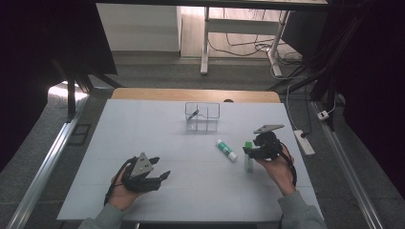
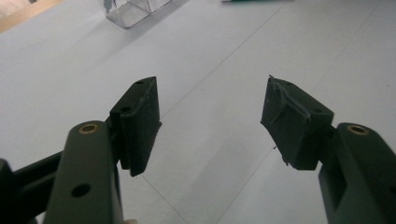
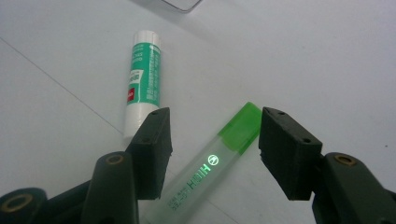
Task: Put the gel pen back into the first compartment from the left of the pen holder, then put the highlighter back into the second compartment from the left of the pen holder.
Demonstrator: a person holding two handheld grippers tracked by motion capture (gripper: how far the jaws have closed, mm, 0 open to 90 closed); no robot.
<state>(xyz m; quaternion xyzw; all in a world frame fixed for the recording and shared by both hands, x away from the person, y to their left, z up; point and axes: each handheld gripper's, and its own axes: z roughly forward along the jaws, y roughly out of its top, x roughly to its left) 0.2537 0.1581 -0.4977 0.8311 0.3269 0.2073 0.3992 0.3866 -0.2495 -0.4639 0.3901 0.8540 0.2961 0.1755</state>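
Glue stick beside highlighter — clear.

On the desk, the glue stick lies just left of the highlighter, both in front of the clear organizer.

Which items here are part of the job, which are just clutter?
In play:
- green highlighter, lying between the open right gripper jaws
- glue stick beside it
- clear organizer box, a pen inside

Lying about:
- power strip off the table edge
- left gripper, open, idle over bare table
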